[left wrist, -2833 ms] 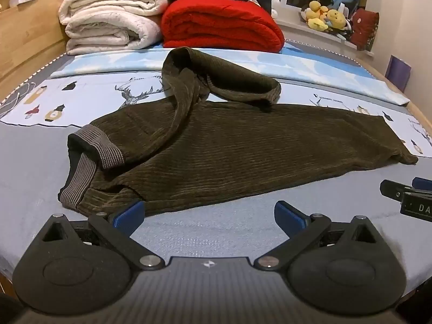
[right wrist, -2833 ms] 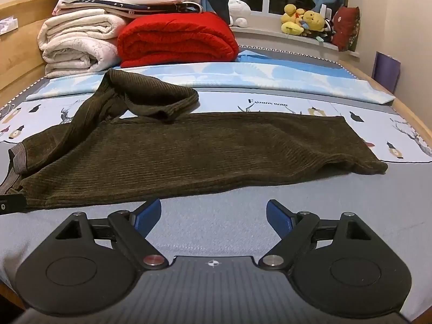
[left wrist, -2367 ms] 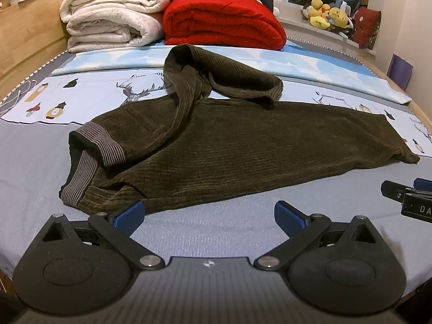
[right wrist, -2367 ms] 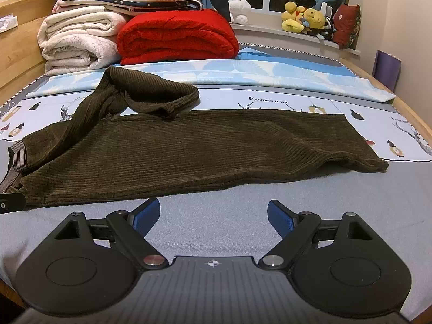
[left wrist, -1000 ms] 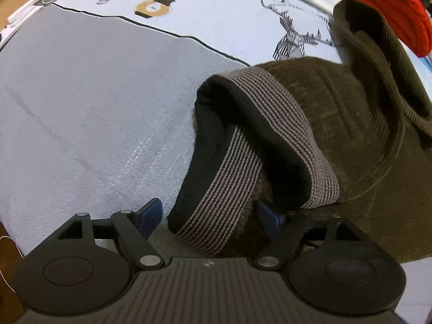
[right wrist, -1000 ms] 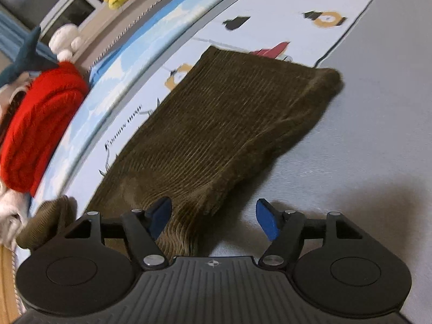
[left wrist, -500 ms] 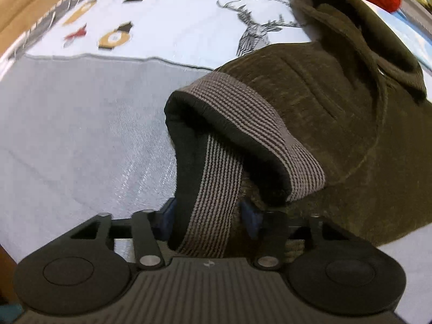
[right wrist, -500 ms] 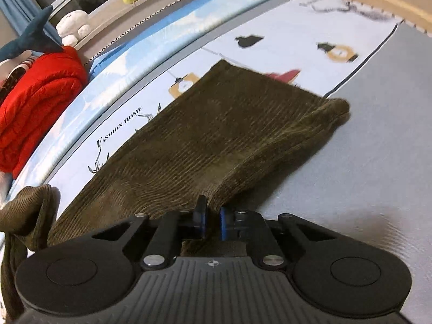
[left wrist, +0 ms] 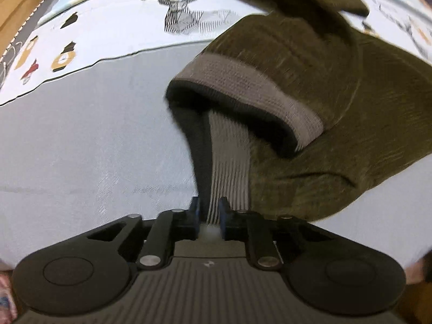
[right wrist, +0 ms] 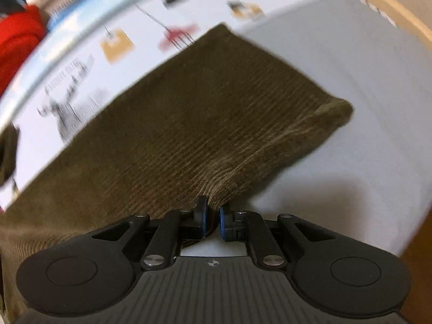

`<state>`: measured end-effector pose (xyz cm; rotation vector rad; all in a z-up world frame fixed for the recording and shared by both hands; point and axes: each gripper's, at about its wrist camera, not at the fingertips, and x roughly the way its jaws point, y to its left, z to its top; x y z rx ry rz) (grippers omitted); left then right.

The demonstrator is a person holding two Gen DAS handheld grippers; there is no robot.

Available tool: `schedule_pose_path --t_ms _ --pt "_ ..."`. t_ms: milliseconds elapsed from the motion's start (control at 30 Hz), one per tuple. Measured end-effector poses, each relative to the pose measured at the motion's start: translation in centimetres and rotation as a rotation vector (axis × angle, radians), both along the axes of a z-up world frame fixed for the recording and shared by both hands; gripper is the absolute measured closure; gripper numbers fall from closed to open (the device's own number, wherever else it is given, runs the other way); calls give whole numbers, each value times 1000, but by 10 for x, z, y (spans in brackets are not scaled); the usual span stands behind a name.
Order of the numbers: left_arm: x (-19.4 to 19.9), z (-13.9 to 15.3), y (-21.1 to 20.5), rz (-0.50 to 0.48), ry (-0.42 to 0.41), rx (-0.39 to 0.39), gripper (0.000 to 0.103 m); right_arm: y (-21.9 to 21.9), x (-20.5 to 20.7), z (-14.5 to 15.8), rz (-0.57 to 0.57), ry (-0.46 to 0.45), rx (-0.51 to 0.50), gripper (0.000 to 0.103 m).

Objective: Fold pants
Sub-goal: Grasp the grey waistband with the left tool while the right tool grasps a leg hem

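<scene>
The dark olive corduroy pants [left wrist: 310, 62] lie spread across a bed whose grey sheet [left wrist: 81, 135] gives way farther back to a white band printed with a deer [left wrist: 183, 13] and small cartoon figures. In the left wrist view the left gripper [left wrist: 209, 210] points steeply down at the waist end; its jaws have just been closing and now pinch the striped grey waistband [left wrist: 229, 167], whose ribbed strip runs straight down between the blue pads while the rest of the band curls open above in a loop with a dark inner lining. The olive cloth bunches to the right of that loop. In the right wrist view the right gripper [right wrist: 213, 216] is clamped on the near edge of a pant leg [right wrist: 189, 124], the corduroy ridges puckering where the blue pads bite; its jaws have just been closing as well. The leg stretches up and away from the pads, with its hem corner [right wrist: 337, 110] on the grey sheet to the right. A red blanket [right wrist: 16, 35] shows blurred at the left edge, and a wooden bed frame [right wrist: 391, 8] curves along the upper right.
</scene>
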<state>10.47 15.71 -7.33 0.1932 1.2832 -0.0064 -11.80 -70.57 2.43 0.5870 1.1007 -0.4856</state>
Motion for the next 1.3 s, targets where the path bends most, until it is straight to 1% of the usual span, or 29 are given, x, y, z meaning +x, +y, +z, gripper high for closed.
schedule_pose_path --t_ms 67,100,133,167,200,233,267,300,333,400,433,500,567,633,667,700,733,767,800,833,867,900,967,1033,1100,1167,1200,1267,1300 --pt "-3 0 6 15 10 -22 92 -1 -8 -7 46 36 19 94" --pt "-4 3 11 35 -3 -63 90 -2 -10 -9 71 32 35 93" --pt "-2 6 17 59 -18 -107 85 -4 -12 -9 75 5 50 89" --pt "0 10 23 91 -33 -167 72 -6 -13 -8 71 -25 59 85" --pt "2 13 28 125 -48 -219 56 -9 -13 -8 63 -48 59 78" --pt "4 15 31 155 -61 -256 51 -13 -14 -9 51 -66 59 74" --pt "7 16 31 175 -64 -277 42 -14 -13 -12 31 -70 65 67" --pt "12 14 29 192 -58 -291 37 -17 -12 -16 5 -67 77 61" --pt "16 11 25 200 -43 -294 35 -21 -11 -21 -21 -59 87 58" --pt "21 4 14 193 -8 -269 29 -30 -7 -26 -71 -39 101 58" --pt "26 0 6 179 9 -241 28 -44 -7 -25 -94 -30 109 58" --pt "29 -6 -5 147 30 -190 25 -56 -6 -30 -168 -21 124 58" --pt "35 -12 -13 127 39 -153 25 -63 -7 -33 -242 -30 138 58" --pt "40 -13 -17 120 38 -136 26 -68 -8 -36 -298 -46 144 59" --pt "41 -13 -17 119 38 -132 30 -72 -6 -35 -318 -49 138 60" --pt "41 -12 -18 116 36 -124 40 -74 -5 -37 -329 -47 129 63" --pt "42 -11 -18 111 31 -116 48 -75 -3 -37 -336 -44 115 78" --pt "42 -8 -17 106 26 -119 62 -80 -7 -37 -338 -43 100 87" --pt "41 -5 -16 101 22 -126 73 -82 -8 -36 -342 -51 81 94" --pt "40 -1 -16 86 15 -125 74 -84 -9 -34 -347 -74 74 94" --pt "38 2 -17 58 8 -116 76 -96 -13 -26 -348 -97 71 95" --pt "37 4 -18 29 2 -105 80 -96 -14 -21 -347 -126 59 95" --pt "28 13 -21 -14 -20 -95 81 -97 -14 -8 -321 -185 27 95" --pt "18 27 -17 -38 -60 -99 82 -92 -14 4 -295 -248 1 95" --pt "8 38 -8 -35 -91 -92 82 -91 -15 14 -244 -272 -12 96" --pt "-2 45 3 -31 -112 -47 82 -86 -18 16 -197 -254 7 96" --pt "-6 45 9 -24 -108 -19 82 -85 -23 15 -176 -233 29 96" --pt "-10 42 19 -12 -73 19 82 -85 -25 7 -144 -181 85 96" --pt "-12 40 22 -14 -53 35 82 -82 -27 3 -112 -139 101 96"
